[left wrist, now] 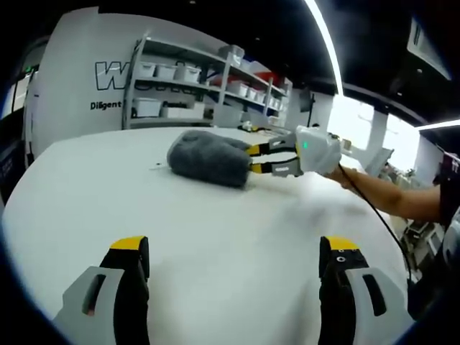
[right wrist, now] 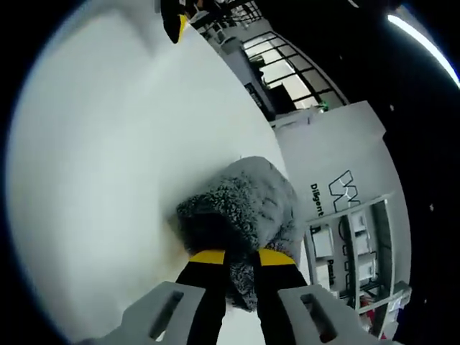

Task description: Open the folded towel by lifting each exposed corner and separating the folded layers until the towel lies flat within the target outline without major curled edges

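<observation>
Left gripper (left wrist: 233, 264) hovers w/ jaws spread wide, nothing held, above white table (left wrist: 215, 230). Grey folded towel (left wrist: 208, 157) sits toward table's far edge; right gripper (left wrist: 253, 159) pinches towel's edge, jaws nearly closed.

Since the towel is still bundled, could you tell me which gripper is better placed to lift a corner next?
Right. The right gripper has its jaws nearly closed on the fluffy grey folded towel's edge, while the left gripper hangs open over bare white table, well short of it.
</observation>
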A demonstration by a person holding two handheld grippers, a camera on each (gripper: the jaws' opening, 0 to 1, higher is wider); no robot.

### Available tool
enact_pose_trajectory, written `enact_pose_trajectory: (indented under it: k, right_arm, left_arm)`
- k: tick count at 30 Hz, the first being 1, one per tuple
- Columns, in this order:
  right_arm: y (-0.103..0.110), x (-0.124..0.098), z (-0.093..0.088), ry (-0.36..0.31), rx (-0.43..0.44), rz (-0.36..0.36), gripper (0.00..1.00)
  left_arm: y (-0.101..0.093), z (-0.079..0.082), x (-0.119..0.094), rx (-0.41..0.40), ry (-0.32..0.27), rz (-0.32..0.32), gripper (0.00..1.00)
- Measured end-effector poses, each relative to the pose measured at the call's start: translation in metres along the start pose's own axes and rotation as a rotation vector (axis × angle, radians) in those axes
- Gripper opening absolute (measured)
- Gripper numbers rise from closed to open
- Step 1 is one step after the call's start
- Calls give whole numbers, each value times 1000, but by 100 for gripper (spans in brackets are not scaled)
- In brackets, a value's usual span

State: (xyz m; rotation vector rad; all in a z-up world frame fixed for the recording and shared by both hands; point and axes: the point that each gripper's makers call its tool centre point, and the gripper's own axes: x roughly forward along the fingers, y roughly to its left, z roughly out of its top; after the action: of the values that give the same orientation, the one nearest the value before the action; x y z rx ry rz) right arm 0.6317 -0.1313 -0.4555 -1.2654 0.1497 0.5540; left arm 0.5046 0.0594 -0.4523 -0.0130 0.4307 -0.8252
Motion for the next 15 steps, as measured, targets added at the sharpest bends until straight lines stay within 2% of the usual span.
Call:
enact_pose_trajectory:
  k: [3,15]
  right_arm:
    - [4,-4,0,-3,53,16,9]
    - [15,-34,9,-15,135,78,9]
  left_arm:
    - [-7,-1,1,29,18,-8,97]
    - [-13,-4,2,50,37,-18,97]
